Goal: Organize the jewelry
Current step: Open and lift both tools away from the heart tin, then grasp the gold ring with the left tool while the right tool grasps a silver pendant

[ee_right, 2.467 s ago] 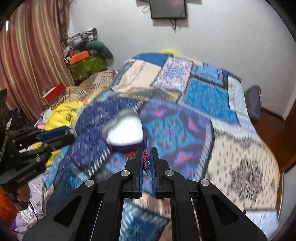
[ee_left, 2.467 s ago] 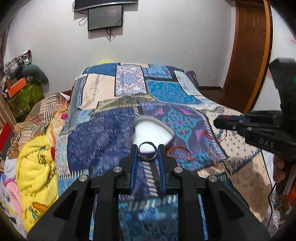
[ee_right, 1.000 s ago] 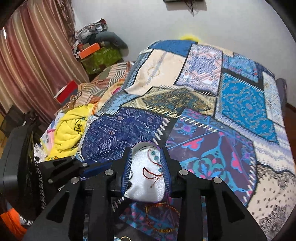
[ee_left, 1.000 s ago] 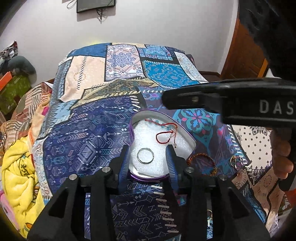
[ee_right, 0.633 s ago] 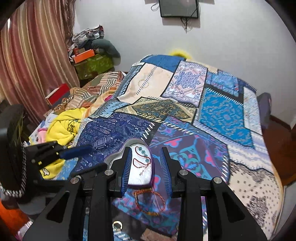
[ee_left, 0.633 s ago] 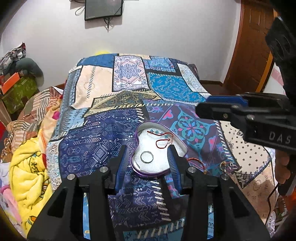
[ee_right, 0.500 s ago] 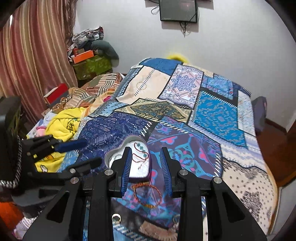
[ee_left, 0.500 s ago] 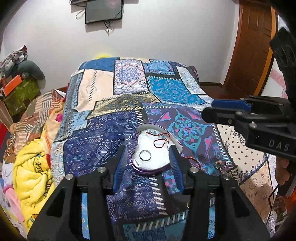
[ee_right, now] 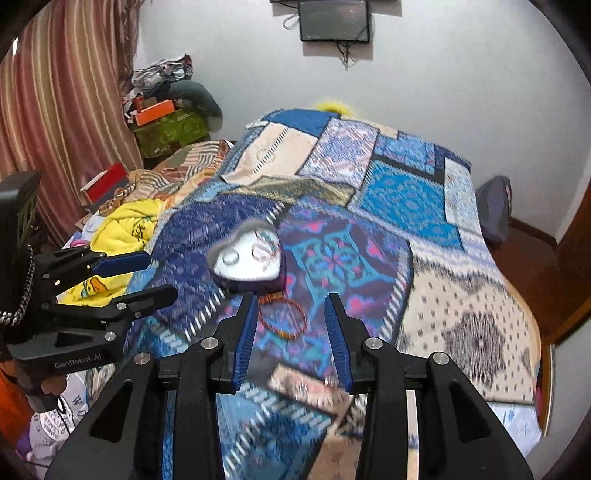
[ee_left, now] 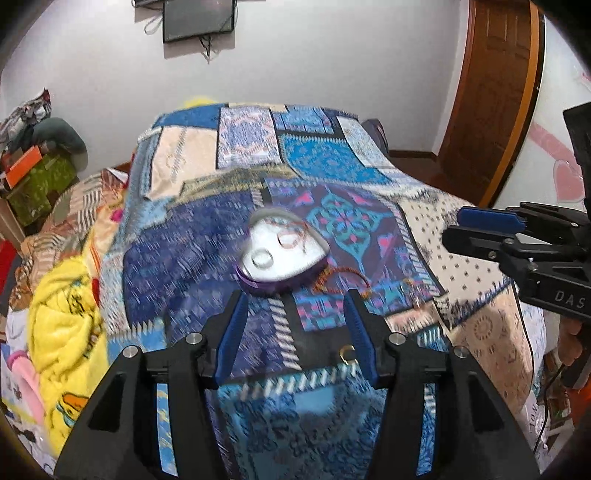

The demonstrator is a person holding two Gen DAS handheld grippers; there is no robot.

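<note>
While both views are smeared by motion blur, the main layout stays readable.

Left tool [ee_left: 297,332]: released, its blue-padded jaws spread wide and holding nothing, above the near part of the bed; in the right wrist view it shows at the left edge [ee_right: 146,275], also spread.

Right tool [ee_right: 291,336]: released, jaws wide apart and empty; in the left wrist view it enters from the right edge [ee_left: 456,229].

Heart-shaped box [ee_left: 282,254]: purple-walled with a white lining, lying open on the patchwork bedspread [ee_left: 184,258] near the middle of the bed, ahead of both tools.

Ring [ee_left: 261,258]: inside the box, on the lining's left lobe.

Red cord bracelet [ee_left: 293,236]: inside the box, towards the right lobe, details blurred.

Orange beaded bracelet [ee_right: 282,319]: on the bedspread just in front of the box, outside it, seen between the right tool's jaws.

Small gold ring [ee_left: 347,352]: on the bedspread by the left tool's right jaw; contact cannot be told.

Yellow blanket [ee_left: 62,325]: bunched at the bed's left side.

Wall screen [ee_right: 334,20]: mounted above the bed's far end.
</note>
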